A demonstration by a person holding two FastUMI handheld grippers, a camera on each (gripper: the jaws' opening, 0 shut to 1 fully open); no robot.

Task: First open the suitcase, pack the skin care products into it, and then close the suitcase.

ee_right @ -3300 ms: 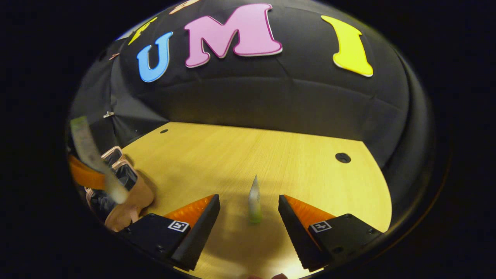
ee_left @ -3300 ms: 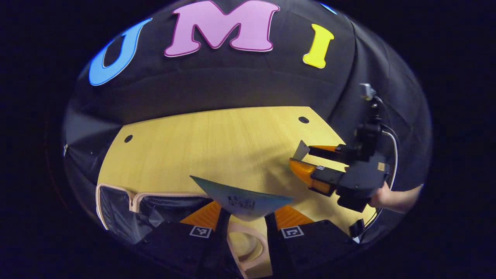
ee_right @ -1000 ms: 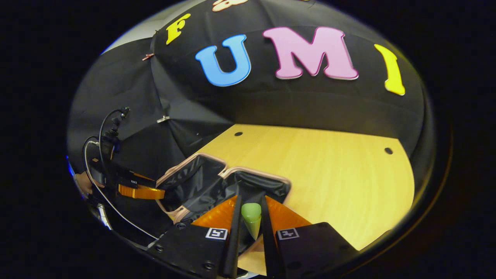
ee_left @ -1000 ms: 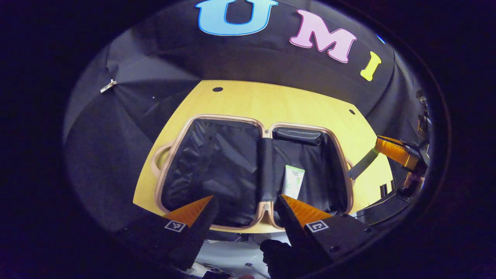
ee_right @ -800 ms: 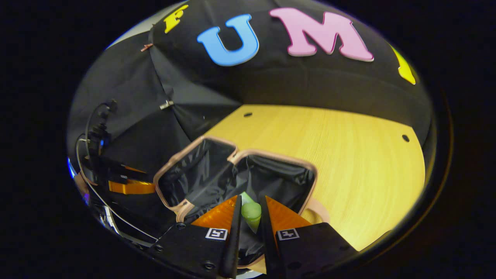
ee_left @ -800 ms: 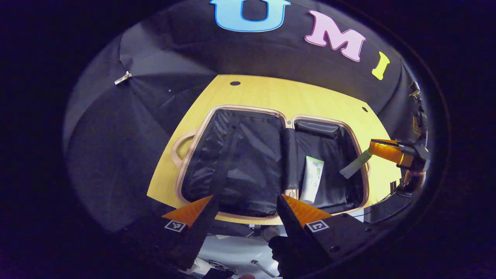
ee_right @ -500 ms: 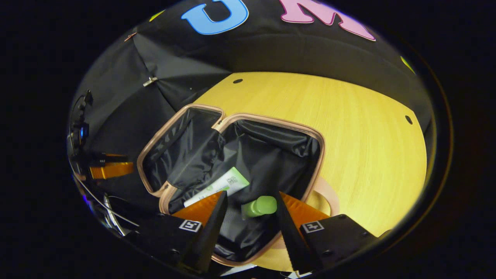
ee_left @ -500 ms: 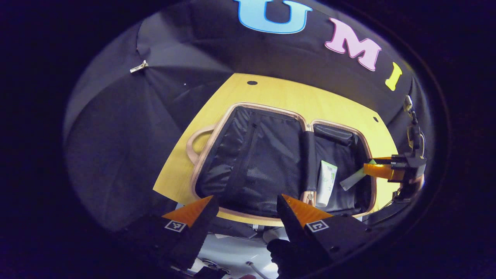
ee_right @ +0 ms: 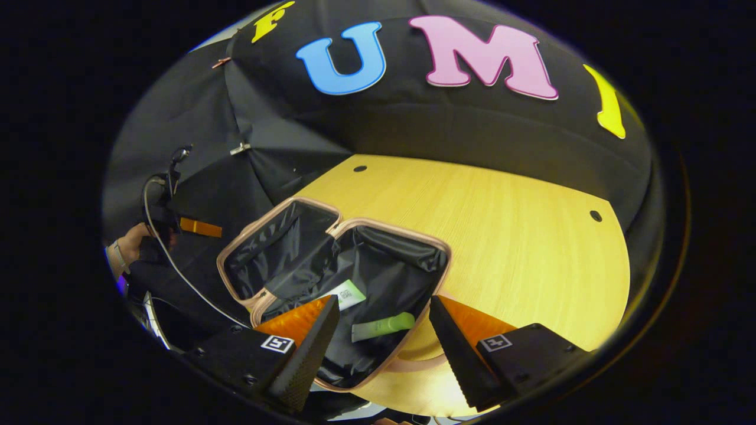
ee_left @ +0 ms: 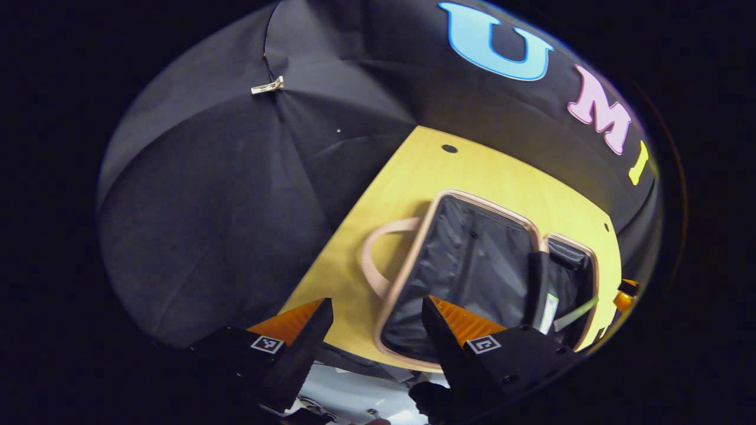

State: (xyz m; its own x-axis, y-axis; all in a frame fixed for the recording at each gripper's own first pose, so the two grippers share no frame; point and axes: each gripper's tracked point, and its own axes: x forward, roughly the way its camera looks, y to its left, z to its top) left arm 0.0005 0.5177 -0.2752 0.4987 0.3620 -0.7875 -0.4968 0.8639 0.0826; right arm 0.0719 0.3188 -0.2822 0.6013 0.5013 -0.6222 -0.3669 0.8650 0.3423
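The slim green plastic tube lies loose in the open black-lined, pink-rimmed suitcase, at twelve o'clock between the right gripper's parted jaws; the left gripper gapes empty.

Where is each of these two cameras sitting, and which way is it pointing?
Left gripper view: rides on the left tool, looking down at the open suitcase on the table; its two fingers show below.
Right gripper view: rides on the right tool, above the suitcase's right half holding a green tube and a white tube; a hand holds the left tool farther off.
Shared: suitcase, table, both tubes.
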